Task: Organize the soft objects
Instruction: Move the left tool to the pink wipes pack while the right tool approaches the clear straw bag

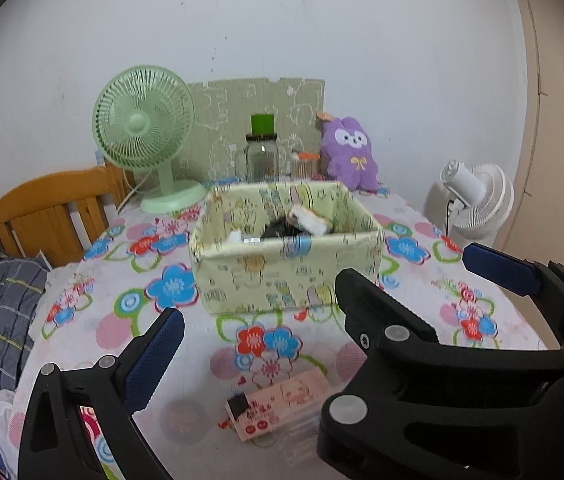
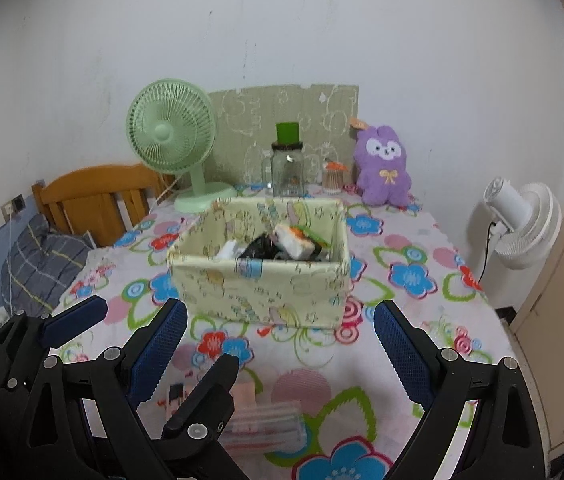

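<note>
- Bin (image 1: 285,272) sits mid-worktop (image 1: 421,280), already holding a white-and-orange soft piece (image 1: 309,219), something black and a white scrap; exact items hard to tell.
- Left gripper (image 1: 321,312): jaws wide apart, nothing between them. Only one blue pad (image 1: 154,360) shows on its own side; the other finger is hidden behind the right gripper's black frame crossing the left wrist view.
- Pink carton (image 1: 278,404) with a black clip lies just in front of the left gripper, on a clear plastic holder; looks rigid, so probably not a target.
- Right gripper (image 2: 282,356): jaws wide apart, empty, aimed at the bin's near wall.
- Both grippers hover low over the near worktop edge, side by side, the left one overlapping the right wrist view at lower left.
- Purple plush (image 2: 383,170) stands at the far edge against the wall, right of the glass jar (image 2: 287,170). Likely the next soft item.
- To do it well: reach over or around the bin, not through it; grip the plush by the torso, squeeze gently, avoid the jar and small container beside it.
</note>
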A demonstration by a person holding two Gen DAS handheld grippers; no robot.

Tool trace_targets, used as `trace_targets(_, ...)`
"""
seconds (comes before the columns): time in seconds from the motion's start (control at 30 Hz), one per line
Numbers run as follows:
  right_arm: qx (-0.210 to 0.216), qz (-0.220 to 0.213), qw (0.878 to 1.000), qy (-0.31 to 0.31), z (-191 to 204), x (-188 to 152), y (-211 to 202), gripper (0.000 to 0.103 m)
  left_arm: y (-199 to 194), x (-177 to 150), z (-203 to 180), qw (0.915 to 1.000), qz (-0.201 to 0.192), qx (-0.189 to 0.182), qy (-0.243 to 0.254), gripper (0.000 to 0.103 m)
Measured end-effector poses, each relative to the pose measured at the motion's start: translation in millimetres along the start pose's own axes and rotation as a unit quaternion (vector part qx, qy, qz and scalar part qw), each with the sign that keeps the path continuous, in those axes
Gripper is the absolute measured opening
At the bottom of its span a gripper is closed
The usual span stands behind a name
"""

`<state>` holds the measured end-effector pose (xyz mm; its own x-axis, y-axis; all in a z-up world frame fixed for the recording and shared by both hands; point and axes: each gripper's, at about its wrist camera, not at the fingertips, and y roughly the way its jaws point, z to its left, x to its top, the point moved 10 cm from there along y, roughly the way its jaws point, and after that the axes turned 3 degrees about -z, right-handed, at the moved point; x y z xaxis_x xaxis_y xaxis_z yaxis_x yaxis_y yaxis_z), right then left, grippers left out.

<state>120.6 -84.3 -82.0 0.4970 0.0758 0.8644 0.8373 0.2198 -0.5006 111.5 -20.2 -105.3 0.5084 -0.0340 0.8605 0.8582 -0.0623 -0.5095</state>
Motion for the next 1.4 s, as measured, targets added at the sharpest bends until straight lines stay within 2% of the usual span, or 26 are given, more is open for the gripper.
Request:
trace_targets(0.2, 0.003, 0.027, 1.0, 0.003, 2.2, -24.4, 10.0, 0.096, 8.5, -24.5, 2.0, 0.9996, 0.029, -0.001, -0.002, 0.103)
trace_targets(0.4, 0.008, 0.029, 1.0, 0.007, 5.4, -41.4, 15.6, 0.096, 10.3, -40.8, 4.5, 0.9993, 0.037, 0.007, 0.001, 0.103)
trace_targets(0.97, 0.013, 0.077, 0.997, 0.011, 9.1, -94.7, 33.4, 0.096, 26.3, -91.8, 6.3, 0.9961, 0.089, -0.001, 0.004, 0.103)
trace_targets(1.13, 0.008, 0.093, 0.996, 0.005, 7.8, -104.3, 42.0, 0.096, 35.4, -102.2, 10.4, 0.9941, 0.107, 0.008, 0.008, 0.103)
trace_targets(1.4, 0.01, 0.101, 0.995, 0.017, 2.7, -105.7, 52.1, 0.096, 45.1, -99.2, 14.1, 0.9936, 0.11, 0.019, 0.014, 0.103)
